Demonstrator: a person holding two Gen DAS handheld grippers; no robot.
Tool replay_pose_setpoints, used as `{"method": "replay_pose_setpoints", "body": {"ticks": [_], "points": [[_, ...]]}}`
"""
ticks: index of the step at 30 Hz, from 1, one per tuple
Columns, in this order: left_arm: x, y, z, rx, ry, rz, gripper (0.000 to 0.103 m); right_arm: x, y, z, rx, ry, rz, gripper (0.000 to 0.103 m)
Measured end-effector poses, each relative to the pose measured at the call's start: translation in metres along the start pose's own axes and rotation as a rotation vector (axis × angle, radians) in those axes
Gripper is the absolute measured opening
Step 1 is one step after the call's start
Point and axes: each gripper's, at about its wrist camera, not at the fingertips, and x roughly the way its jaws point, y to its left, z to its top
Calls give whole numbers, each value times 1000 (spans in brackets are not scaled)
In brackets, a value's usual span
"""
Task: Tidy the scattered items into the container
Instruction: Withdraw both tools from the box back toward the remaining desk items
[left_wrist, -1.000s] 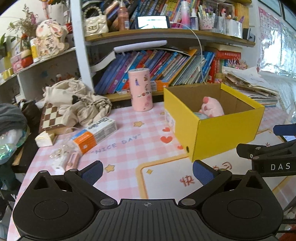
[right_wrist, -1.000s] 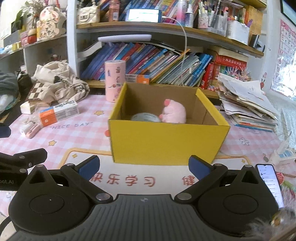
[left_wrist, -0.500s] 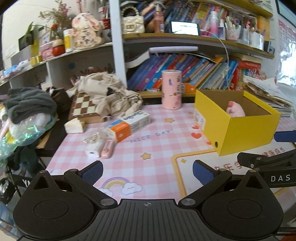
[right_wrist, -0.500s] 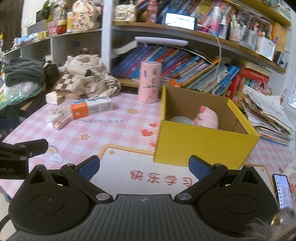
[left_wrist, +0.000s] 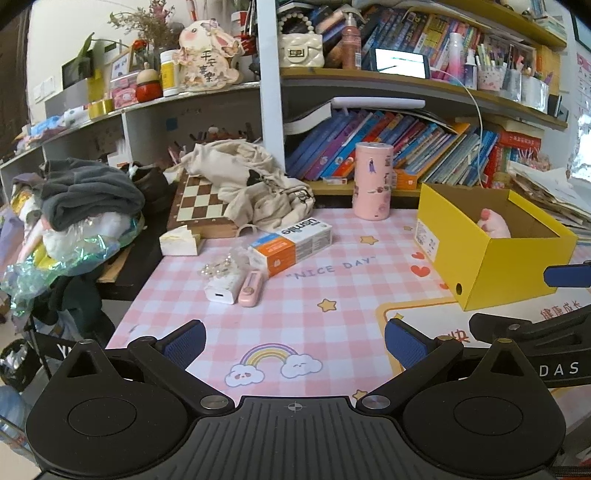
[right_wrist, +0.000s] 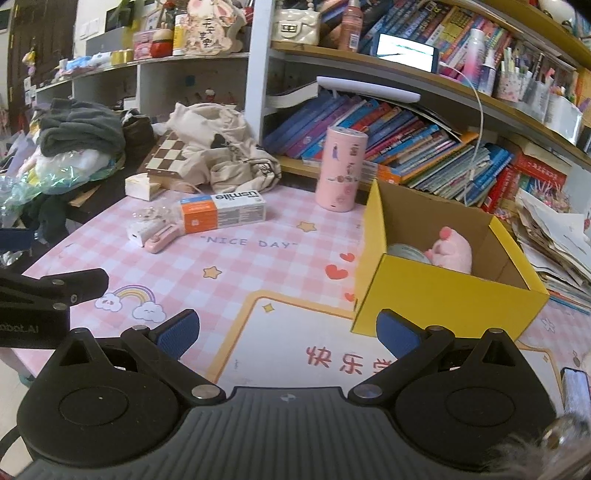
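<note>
Left wrist view: yellow box (left_wrist: 513, 269) at right of the pink mat (left_wrist: 295, 317), pink toy (left_wrist: 493, 226) inside.
Toothpaste carton (left_wrist: 290, 245), white charger (left_wrist: 221, 290) and pink case (left_wrist: 251, 288) lie together, well left of it. Left gripper (left_wrist: 293, 341) and right gripper (right_wrist: 286, 332) hover with jaws wide, empty.

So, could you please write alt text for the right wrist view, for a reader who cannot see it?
The open right gripper hovers empty over a pink checked mat, facing a yellow box that holds a pink plush. To the left lie a toothpaste box, a white charger and a small pink case; bookshelves stand behind.
</note>
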Motion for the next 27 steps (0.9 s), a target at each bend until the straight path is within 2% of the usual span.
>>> {"method": "replay_pose_setpoints", "body": {"ticks": [10,19,27], "points": [[12,15,-1,-60,30,41,103,18,11,9,-41,21,46,103],[33,21,5,-94,36,63,103,50,12,26,-76,34,83,103],[60,24,10,-70,64,78,103,80,6,38,-96,41,102,103]]}}
